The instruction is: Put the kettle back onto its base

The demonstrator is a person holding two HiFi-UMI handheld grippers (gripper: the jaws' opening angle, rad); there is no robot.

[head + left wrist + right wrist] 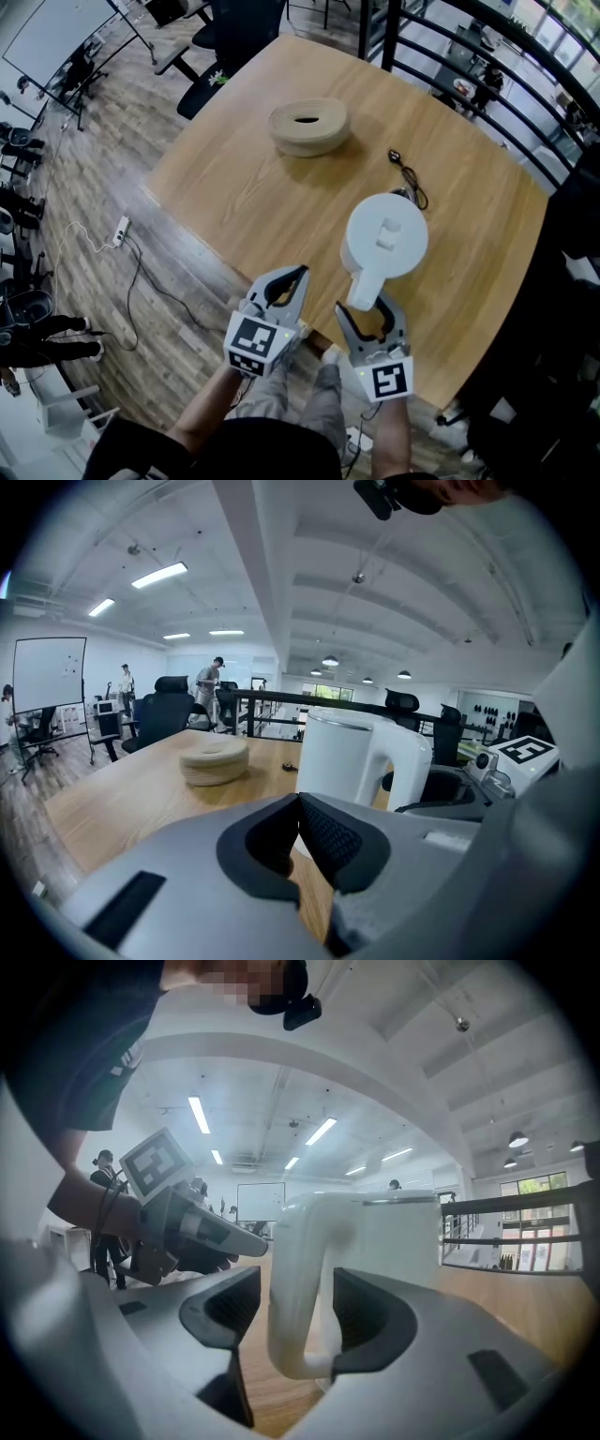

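Note:
The white kettle (384, 234) stands upright on the wooden table (234, 197), its handle (366, 286) pointing toward me. My right gripper (366, 305) is open, with the handle (295, 1279) between its jaws; the left pad stands clear of it. A black cord (410, 178) runs out from behind the kettle; whatever is under the kettle is hidden. My left gripper (300, 274) hangs shut and empty over the table's near edge, left of the kettle (347, 757). In the left gripper view its pads (319, 836) meet at the tips.
A tan round ring-shaped object (308, 126) lies on the far part of the table. A black railing (450, 56) runs behind the table on the right. An office chair (230, 37) stands at the far side. A power strip (120, 231) and cable lie on the floor.

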